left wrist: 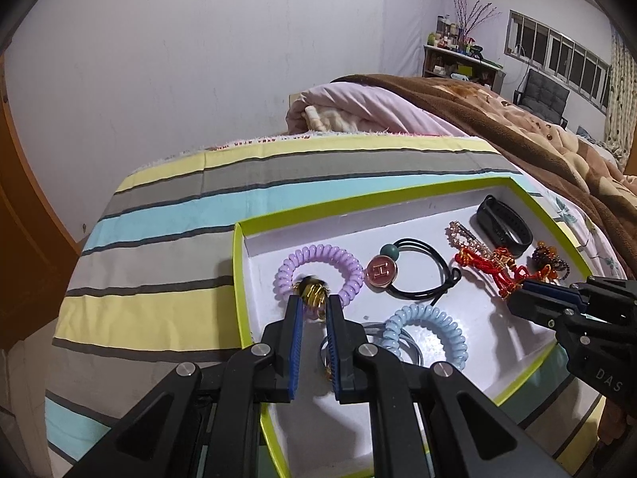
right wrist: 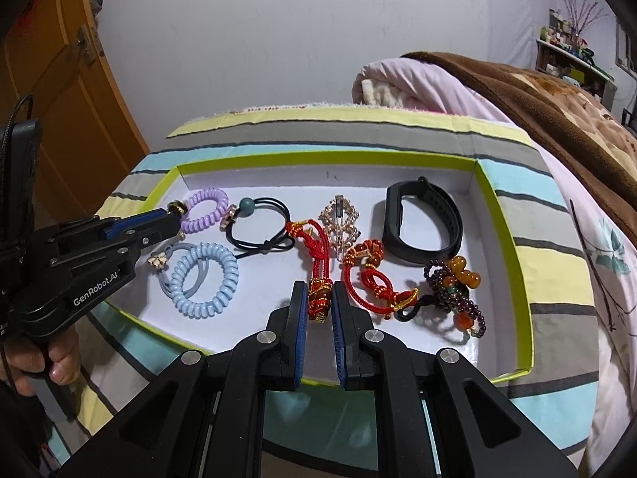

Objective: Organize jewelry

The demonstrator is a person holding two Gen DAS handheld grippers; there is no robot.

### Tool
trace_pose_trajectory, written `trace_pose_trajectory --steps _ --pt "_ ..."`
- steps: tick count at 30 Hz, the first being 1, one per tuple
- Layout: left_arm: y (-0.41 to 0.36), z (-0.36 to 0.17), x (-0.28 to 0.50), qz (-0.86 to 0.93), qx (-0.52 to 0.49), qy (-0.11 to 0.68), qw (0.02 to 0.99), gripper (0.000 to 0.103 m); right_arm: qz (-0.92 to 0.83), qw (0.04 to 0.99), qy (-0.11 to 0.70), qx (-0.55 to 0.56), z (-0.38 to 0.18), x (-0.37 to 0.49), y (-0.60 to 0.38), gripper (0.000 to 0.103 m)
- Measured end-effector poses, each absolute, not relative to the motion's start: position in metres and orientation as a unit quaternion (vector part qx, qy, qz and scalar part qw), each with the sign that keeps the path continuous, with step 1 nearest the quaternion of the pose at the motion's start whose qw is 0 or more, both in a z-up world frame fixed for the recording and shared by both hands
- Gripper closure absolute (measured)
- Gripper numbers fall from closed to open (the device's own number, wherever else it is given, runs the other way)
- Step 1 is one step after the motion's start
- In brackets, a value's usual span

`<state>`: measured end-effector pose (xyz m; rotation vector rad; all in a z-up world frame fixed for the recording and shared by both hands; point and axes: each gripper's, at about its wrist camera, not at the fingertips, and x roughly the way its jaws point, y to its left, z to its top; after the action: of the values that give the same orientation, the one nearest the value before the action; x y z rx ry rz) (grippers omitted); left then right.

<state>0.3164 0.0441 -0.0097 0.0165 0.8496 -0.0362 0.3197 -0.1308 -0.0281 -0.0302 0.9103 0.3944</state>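
A white tray with a lime-green rim lies on the striped cloth. My left gripper is shut on a gold bead charm at the near edge of the purple spiral hair tie; the right wrist view shows that gripper at the tray's left end. My right gripper is shut on the red-and-gold charm of a red cord bracelet. A second red knotted cord lies just to its right.
Also in the tray: a light-blue spiral tie, a black tie with a pink disc, a rhinestone clip, a black wristband and a beaded bracelet. Bedding rises at the right, and a wooden door stands at the left.
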Motion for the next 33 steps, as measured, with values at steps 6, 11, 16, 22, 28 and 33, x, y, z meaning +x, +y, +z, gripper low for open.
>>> trace_pose_trajectory --steps 6,11,16,22,28,33 --pt "0.046 -0.011 0.315 -0.022 -0.003 0.409 0.912 0.091 0.188 0.879 0.438 -0.023 -0.03 0.32 -0.128 0.09" --pt "0.049 -0.006 0.309 -0.023 -0.017 0.399 0.917 0.091 0.19 0.882 0.43 -0.022 -0.027 0.315 -0.128 0.077" --pt "0.046 0.003 0.297 -0.023 -0.014 0.384 0.923 0.09 0.189 0.888 0.42 -0.02 -0.02 0.308 -0.13 0.071" --pt "0.039 0.02 0.27 -0.025 -0.007 0.358 0.933 0.089 0.189 0.897 0.399 -0.023 -0.005 0.289 -0.133 0.071" --pt "0.031 0.038 0.234 -0.028 -0.001 0.334 0.942 0.089 0.188 0.906 0.379 -0.02 0.011 0.263 -0.14 0.071" --pt "0.025 0.048 0.2 -0.03 -0.001 0.319 0.947 0.089 0.187 0.914 0.36 -0.02 0.023 0.234 -0.147 0.071"
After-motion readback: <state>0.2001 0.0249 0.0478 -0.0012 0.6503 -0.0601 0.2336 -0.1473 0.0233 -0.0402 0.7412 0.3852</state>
